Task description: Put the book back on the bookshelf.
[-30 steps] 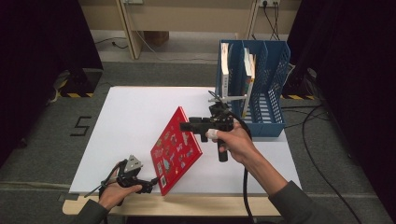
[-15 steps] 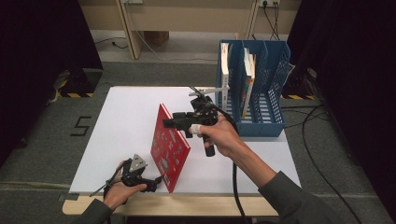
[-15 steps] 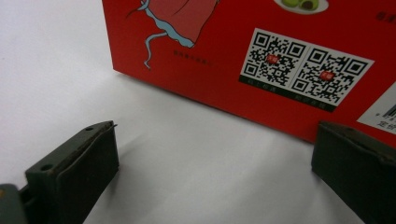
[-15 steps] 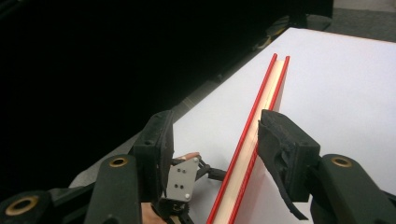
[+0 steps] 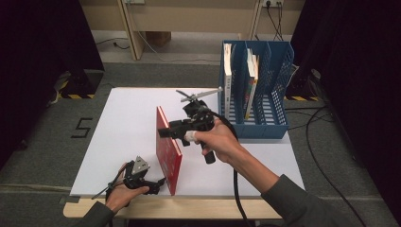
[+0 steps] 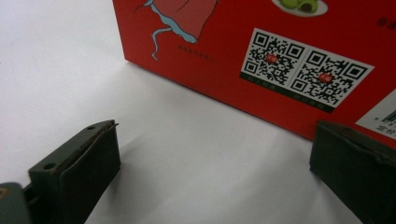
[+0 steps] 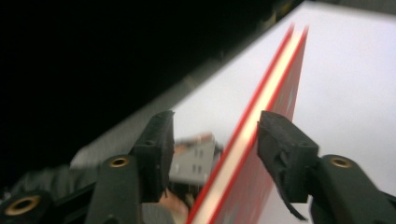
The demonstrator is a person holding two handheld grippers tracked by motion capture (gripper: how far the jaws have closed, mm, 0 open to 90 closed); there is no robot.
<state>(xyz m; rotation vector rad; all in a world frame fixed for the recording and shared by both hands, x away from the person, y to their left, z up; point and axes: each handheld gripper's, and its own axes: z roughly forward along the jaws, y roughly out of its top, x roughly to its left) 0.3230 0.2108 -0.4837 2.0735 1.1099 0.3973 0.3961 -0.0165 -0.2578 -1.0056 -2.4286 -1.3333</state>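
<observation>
Red book: the thin red book (image 5: 169, 156) stands on its lower edge near the front of the white bench (image 5: 123, 123), spine end toward the person, top corner by the right claw (image 5: 165, 132).
Right claw: half spread, straddling the book's upper edge (image 7: 261, 116); one pad looks to touch the cover, the other stands clear, so I judge it steadies the book without a firm pinch.
Left claw: the left claw (image 5: 161, 182) rests low on the bench, jaws spread wide, beside the book's bottom corner; the cover with its QR codes (image 6: 303, 70) lies ahead, one jaw close to it.
Likely goal: stand the book up and carry it to the blue file rack (image 5: 279, 94), where other books (image 5: 228, 80) already sit.
Risk, toppling: with so loose a hold, the book may fall flat if either hand pulls away.
Risk, sliding: the bottom edge could skid on the smooth bench if pushed sideways.
Hard to make out: the right gripper view is blurred, so pad contact is uncertain.
Cut off: most of the cover art in the left gripper view.
</observation>
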